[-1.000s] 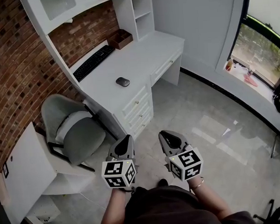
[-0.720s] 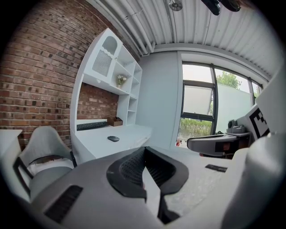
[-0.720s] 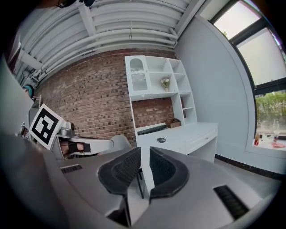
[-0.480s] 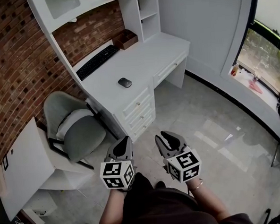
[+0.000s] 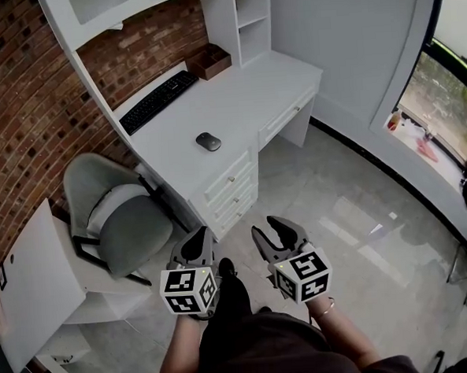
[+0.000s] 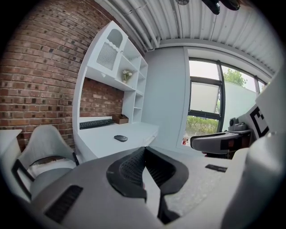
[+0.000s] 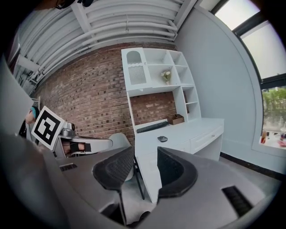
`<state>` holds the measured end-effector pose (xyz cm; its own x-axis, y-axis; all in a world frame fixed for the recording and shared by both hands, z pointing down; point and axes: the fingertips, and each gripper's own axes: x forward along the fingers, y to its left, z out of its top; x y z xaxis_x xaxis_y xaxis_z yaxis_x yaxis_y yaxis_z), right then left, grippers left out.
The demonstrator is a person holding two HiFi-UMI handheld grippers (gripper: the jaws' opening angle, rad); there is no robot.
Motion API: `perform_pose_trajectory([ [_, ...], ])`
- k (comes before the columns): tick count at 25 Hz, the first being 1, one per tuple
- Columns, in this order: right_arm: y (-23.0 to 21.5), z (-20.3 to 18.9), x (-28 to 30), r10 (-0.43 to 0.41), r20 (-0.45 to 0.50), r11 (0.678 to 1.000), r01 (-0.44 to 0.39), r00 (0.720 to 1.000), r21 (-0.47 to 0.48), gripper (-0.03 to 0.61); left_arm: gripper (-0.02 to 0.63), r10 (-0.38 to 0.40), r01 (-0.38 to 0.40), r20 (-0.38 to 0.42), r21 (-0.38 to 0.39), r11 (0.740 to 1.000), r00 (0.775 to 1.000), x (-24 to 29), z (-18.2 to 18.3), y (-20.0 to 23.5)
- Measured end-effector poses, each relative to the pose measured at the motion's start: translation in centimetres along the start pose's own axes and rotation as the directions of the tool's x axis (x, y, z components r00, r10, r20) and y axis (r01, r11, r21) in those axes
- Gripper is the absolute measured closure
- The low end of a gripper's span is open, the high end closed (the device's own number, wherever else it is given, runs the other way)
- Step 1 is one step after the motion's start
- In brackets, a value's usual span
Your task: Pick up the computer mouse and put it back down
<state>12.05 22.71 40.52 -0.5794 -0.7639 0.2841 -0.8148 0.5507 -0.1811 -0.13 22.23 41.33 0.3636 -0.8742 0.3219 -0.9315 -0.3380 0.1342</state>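
A small, dark grey, oval computer mouse (image 5: 208,141) is seen lying on the white counter (image 5: 251,90), near its front edge and above a stack of white drawers (image 5: 232,188). A long black keyboard (image 5: 160,102) is laid well apart from it, toward the red brick wall (image 5: 24,116). A small brown open box (image 5: 208,61) is set at the back of the counter, beside the white shelf unit (image 5: 243,19). A grey padded office chair (image 5: 117,216) is parked near the drawers, on their left in the head view.

Both claws are held low over the pale grey tiled floor (image 5: 345,206), side by side in front of the person's body and well apart from the counter and the computer mouse. The left claw (image 5: 199,237) is closed: its two dark ribbed pads are brought together at the tips, with nothing caught between them. The jaws of the right claw (image 5: 272,233) are parted about halfway and have just been opening. Nothing is held between them, and only the counter's front and the floor are seen through the gap. In the right gripper view the computer mouse is framed just above that gap, far off on the counter. A white cube with black square markers (image 5: 183,291) is carried at the back of each claw. A large window (image 5: 448,90) is seen at the right of the room, with greenery beyond it.
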Motion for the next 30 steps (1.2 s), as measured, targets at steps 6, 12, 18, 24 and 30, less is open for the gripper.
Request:
perform_pose_trajectory([
  [6,-1.2,1.5,6.9,0.000,-0.017,1.000,-0.001,1.000,-0.002,0.407,0.604,-0.013,0.013,-0.015,0.004,1.000,1.000,4.9,1.3,5.0],
  [12,-1.3,2.9,14.2,0.009,-0.061,1.000,-0.009,0.998,0.000,0.383,0.604,-0.031,0.031,-0.031,-0.016,0.999,0.999,9.4,3.1,10.2],
  [18,-1.1,3.7,20.3,0.013,-0.097,1.000,-0.013,0.995,0.009,0.368,0.604,-0.054,0.052,-0.036,-0.037,0.998,0.998,12.8,4.4,14.5],
  [24,-0.8,5.1,24.9,0.024,-0.097,1.000,-0.024,0.995,0.002,0.368,0.604,-0.055,0.054,-0.021,-0.047,0.997,0.998,15.2,5.7,18.2],
  [30,-1.1,5.6,27.9,0.008,-0.118,0.999,-0.012,0.993,-0.031,0.364,0.604,-0.060,0.058,-0.027,-0.059,0.997,0.998,16.9,6.3,20.8],
])
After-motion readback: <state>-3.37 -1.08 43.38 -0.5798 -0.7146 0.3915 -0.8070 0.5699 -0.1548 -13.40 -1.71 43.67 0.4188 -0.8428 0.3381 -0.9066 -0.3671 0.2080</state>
